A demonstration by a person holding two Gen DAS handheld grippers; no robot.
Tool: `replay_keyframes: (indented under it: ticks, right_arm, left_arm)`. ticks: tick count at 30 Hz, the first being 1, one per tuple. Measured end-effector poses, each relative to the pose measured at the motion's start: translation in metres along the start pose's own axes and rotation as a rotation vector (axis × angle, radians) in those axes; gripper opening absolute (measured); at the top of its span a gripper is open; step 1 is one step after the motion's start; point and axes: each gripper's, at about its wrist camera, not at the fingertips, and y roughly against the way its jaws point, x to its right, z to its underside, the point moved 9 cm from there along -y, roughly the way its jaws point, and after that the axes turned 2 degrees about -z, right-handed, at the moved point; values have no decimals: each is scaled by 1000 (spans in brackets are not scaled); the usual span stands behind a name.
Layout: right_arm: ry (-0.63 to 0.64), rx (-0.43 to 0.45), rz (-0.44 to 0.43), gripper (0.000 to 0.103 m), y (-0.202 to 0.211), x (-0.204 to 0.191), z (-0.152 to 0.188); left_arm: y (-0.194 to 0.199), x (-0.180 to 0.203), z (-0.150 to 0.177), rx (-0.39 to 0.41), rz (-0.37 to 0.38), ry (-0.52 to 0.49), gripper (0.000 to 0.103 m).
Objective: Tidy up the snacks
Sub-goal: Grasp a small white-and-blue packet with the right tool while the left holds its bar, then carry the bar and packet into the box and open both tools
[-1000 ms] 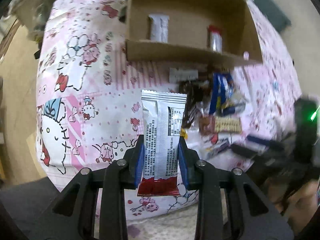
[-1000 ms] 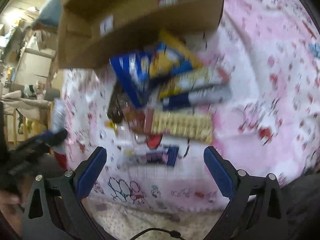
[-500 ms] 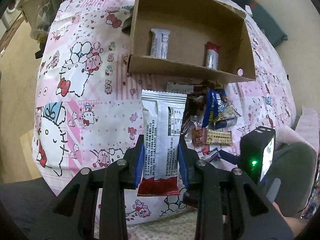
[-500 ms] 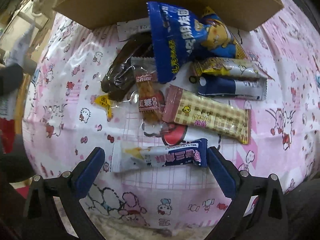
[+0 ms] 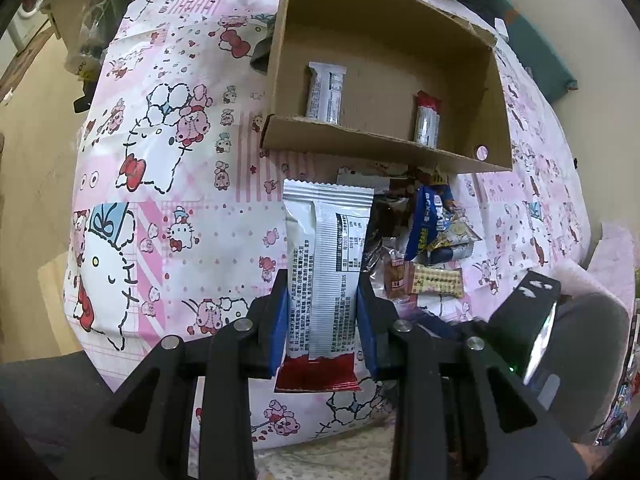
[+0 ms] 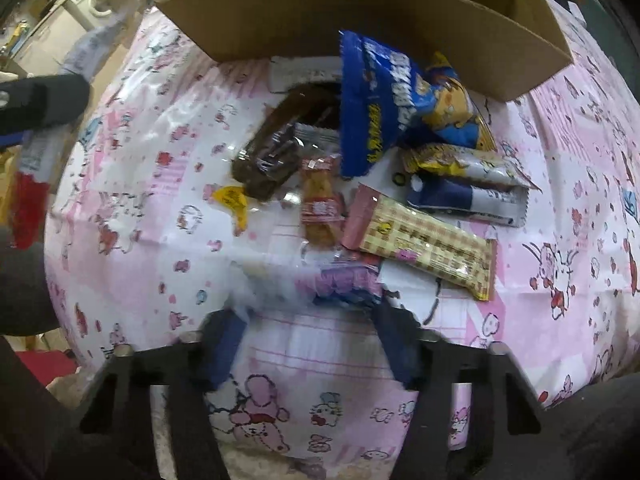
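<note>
The blue-and-white snack bar, blurred at lower centre of the right wrist view, lies flat on the pink cartoon cloth. It looks light, crinkly and slippery; a hold across its narrow middle seems safest. The right gripper is closing around it, contact unclear. The left gripper clamps a silver packet below the cardboard box.

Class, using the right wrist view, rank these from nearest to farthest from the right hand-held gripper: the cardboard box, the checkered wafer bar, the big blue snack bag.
From the right hand-held gripper, whose jaws are closing:
1. Checkered wafer bar, just ahead, to the right.
2. Big blue snack bag, farther up, mid-pile.
3. Cardboard box, at the far edge.
</note>
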Motion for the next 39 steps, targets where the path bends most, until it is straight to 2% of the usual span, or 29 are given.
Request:
replay_keyframes:
  ticks: [5,8,10,11,12,15,18,21,22,23,28,33,36,39]
  right_arm:
    - [-31,3,-45,33,6,-5,1]
    - [-107,20,-165,33,18,-2,-2]
    - [-145,63,-260,40,34,-6,-13]
    - [-140,78,-291,48,38,-10,-20]
    - [-115,86,-303,51,41,-17,-28]
    - [-20,57,-301,51,28,-41,-46]
    - [34,20,-289,46,7,-59,-49]
    - [100,-31,-252,28,-16,-72,-48]
    - [112,-50,-236,17,-21,-74,-45]
    - [116,-53,-233,17,-22,-74,-41]
    - [81,14,-337,16,15,-70,-42]
    - [-6,145,-423,16,75,-35,-56]
    - [-29,246,-443,16,109,-11,-73]
    - [-40,331,-417,16,133,12,-88]
  left_arm:
    - [-1,-2,0,-1,-13,7,27]
    - [7,-11,-7,34,-21,45,27]
    - [18,-23,-14,78,-42,77,27]
    - [22,-29,-17,98,-56,96,27]
    - [25,-35,-19,107,-63,115,27]
    - [26,-48,-23,115,-79,161,27]
    - [27,-56,-25,123,-98,179,27]
    - [25,-55,-23,120,-102,169,27]
    - [24,-54,-23,117,-99,167,27]
    - [24,-53,-22,114,-95,164,27]
    - [27,-44,-25,129,-98,136,27]
    - [35,-31,-38,158,-100,102,27]
    - [42,-21,-53,184,-109,67,27]
    - [47,-13,-70,199,-113,46,27]
